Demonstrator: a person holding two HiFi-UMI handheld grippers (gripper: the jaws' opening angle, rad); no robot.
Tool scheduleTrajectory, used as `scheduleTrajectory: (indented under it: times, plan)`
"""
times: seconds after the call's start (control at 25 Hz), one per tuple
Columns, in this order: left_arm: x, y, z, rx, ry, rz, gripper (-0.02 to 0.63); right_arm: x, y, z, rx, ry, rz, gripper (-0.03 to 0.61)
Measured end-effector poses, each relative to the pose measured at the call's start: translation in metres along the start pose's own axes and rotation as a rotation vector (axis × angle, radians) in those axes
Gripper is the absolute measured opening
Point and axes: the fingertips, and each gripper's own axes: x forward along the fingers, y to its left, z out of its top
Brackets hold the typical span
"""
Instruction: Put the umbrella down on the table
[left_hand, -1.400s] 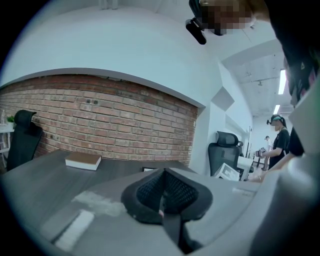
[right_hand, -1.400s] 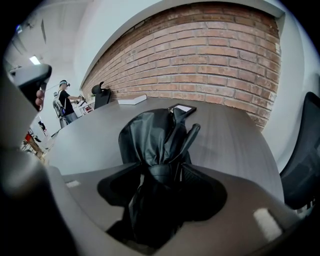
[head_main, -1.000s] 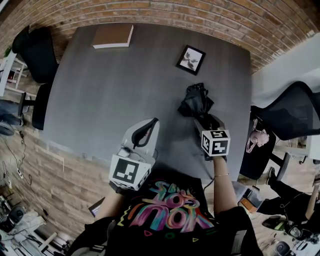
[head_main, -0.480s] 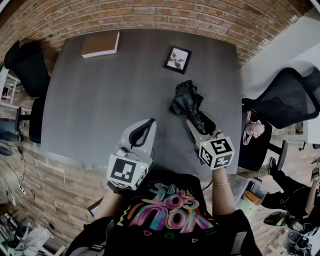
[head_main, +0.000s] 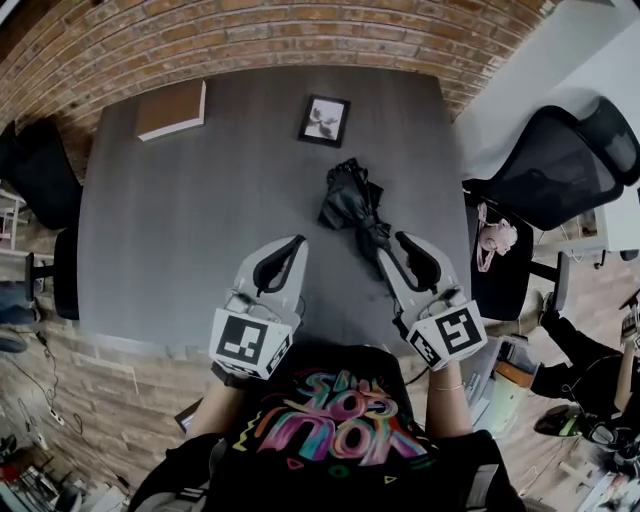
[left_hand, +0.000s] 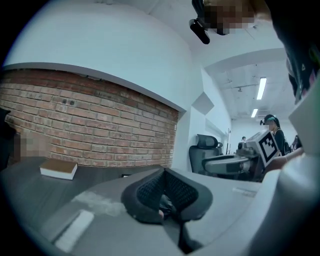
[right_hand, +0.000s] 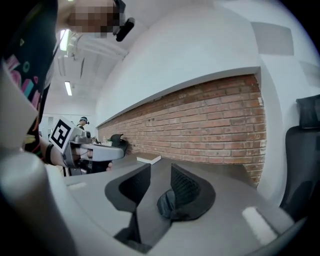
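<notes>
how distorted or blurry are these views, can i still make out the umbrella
Head view: heavy fisheye, the table bows at its edges, yet the umbrella is sharp and evenly lit. Left gripper view: dark round vignette, the brick wall curves. Right gripper view: same vignette, ceiling lights bloom slightly.

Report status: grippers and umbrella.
Left gripper shut. Right gripper open, jaws just been closing, nothing between them. Folded umbrella lies on table, released. Book, picture frame apart from it.

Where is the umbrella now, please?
In the head view, the umbrella lies on the table, right of centre, between the picture frame and the right gripper.
</notes>
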Motion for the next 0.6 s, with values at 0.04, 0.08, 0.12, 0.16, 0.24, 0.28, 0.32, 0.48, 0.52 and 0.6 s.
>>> scheduleTrajectory:
  times: [0.04, 0.08, 0.12, 0.16, 0.24, 0.28, 0.32, 0.48, 0.52, 0.6]
  plan:
    - [0.002, -0.001, -0.001, 0.002, 0.002, -0.008, 0.000, -0.006, -0.003, 0.004, 0.001, -0.017, -0.015, 0.125]
    - [0.003, -0.002, -0.001, 0.001, 0.005, -0.012, 0.000, -0.012, -0.005, 0.008, 0.004, -0.037, -0.027, 0.119]
    - [0.004, -0.001, -0.002, -0.001, 0.007, -0.013, 0.000, -0.018, -0.007, 0.011, 0.010, -0.058, -0.038, 0.108]
    - [0.004, -0.001, -0.002, -0.004, 0.008, -0.013, 0.000, -0.023, -0.010, 0.013, 0.016, -0.077, -0.050, 0.101]
    - [0.005, 0.001, -0.002, -0.006, 0.010, -0.010, 0.000, -0.032, -0.015, 0.017, 0.024, -0.106, -0.079, 0.075]
    - [0.004, 0.002, -0.001, -0.005, 0.010, -0.009, 0.000, -0.036, -0.017, 0.018, 0.029, -0.117, -0.096, 0.066]
    - [0.004, 0.003, 0.000, -0.004, 0.009, -0.007, 0.000, -0.040, -0.019, 0.019, 0.034, -0.127, -0.111, 0.054]
    - [0.003, 0.009, -0.002, -0.002, 0.011, 0.002, 0.000, -0.052, -0.023, 0.023, 0.063, -0.170, -0.139, 0.025]
    - [0.003, 0.010, -0.002, -0.004, 0.012, 0.006, 0.000, -0.053, -0.024, 0.023, 0.066, -0.177, -0.140, 0.019]
    - [0.004, 0.013, -0.002, -0.003, 0.011, 0.013, 0.000, -0.052, -0.025, 0.023, 0.068, -0.180, -0.139, 0.003]
